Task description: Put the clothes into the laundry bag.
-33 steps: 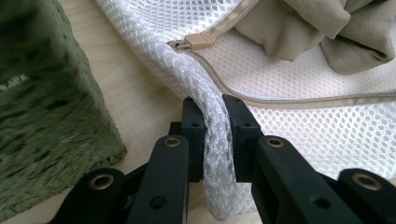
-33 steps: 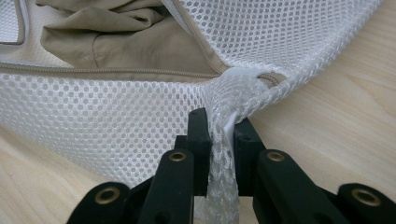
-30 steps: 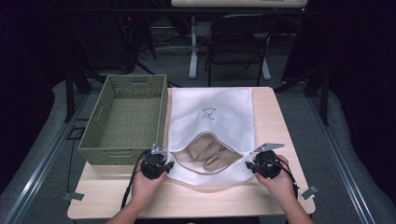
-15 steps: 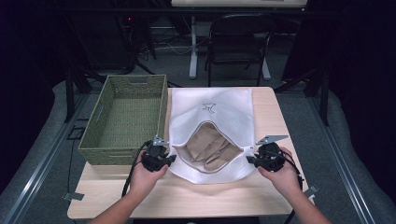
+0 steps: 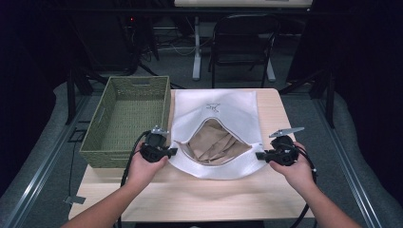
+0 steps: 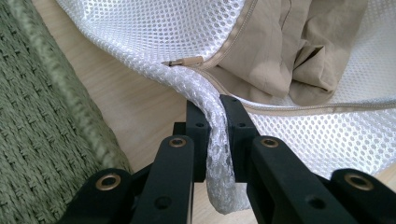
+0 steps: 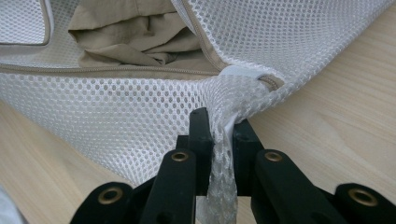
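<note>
A white mesh laundry bag [image 5: 223,116] lies on the wooden table [image 5: 190,194], its zipper mouth gaping wide. Folded tan clothing [image 5: 215,145] sits inside the opening. My left gripper [image 5: 172,152] is shut on the bag's left corner, where bunched mesh [image 6: 217,140] is pinched between the jaws beside the tan zipper pull [image 6: 187,62]. My right gripper [image 5: 259,155] is shut on the bag's right corner [image 7: 223,140], near the zipper's end. Both corners are lifted off the table, and the tan clothing [image 6: 289,51] [image 7: 135,35] shows through the mouth in both gripper views.
A green woven basket [image 5: 130,118] stands on the table's left side, close to my left gripper; its wall [image 6: 51,130] runs along the left gripper view. A black chair [image 5: 242,42] stands beyond the far edge. Bare wood lies near the front.
Both hands have risen, lifting the bag's near corners, and the zipper mouth has opened wider. The bag's front edge has pulled back from the table's near edge.
</note>
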The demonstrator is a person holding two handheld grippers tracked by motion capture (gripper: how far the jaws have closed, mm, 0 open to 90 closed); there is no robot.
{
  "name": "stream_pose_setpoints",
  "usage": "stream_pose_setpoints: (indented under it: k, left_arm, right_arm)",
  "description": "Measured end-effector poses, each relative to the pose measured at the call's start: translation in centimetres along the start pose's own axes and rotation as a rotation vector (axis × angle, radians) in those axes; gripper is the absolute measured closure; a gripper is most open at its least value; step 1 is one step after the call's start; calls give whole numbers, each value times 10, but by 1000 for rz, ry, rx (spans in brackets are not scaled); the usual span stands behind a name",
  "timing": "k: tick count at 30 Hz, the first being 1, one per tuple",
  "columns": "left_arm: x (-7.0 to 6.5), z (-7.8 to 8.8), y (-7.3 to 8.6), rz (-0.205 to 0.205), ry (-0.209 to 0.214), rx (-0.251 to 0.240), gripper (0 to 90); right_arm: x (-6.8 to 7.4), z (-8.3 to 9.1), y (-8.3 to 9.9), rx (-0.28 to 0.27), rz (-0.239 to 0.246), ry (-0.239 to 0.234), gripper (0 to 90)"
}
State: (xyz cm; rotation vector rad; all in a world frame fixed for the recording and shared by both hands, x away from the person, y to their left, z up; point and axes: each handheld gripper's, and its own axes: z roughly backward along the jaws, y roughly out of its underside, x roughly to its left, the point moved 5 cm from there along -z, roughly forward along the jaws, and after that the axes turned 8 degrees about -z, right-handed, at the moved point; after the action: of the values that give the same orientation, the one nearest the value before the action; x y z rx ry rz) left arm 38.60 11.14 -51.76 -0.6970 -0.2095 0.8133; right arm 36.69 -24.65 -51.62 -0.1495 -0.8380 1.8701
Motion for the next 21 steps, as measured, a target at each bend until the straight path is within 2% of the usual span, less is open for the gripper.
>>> stream_pose_setpoints:
  k: [3, 8, 11, 16, 21]
  left_arm:
    - [2, 3, -4, 21, 11, -6, 832]
    - [6, 10, -13, 23, 26, -5, 834]
    - [9, 14, -17, 13, 23, -6, 840]
    - [15, 18, -23, 19, 19, -2, 844]
    - [21, 22, -27, 49, 28, -7, 846]
  right_arm:
    - [-2, 4, -4, 2, -22, -12, 824]
    - [-4, 9, -11, 4, -46, -30, 826]
    - [-5, 11, -15, 6, -44, -35, 828]
    - [-6, 16, -21, 7, -49, -40, 835]
    - [-8, 20, -29, -17, -74, -54, 839]
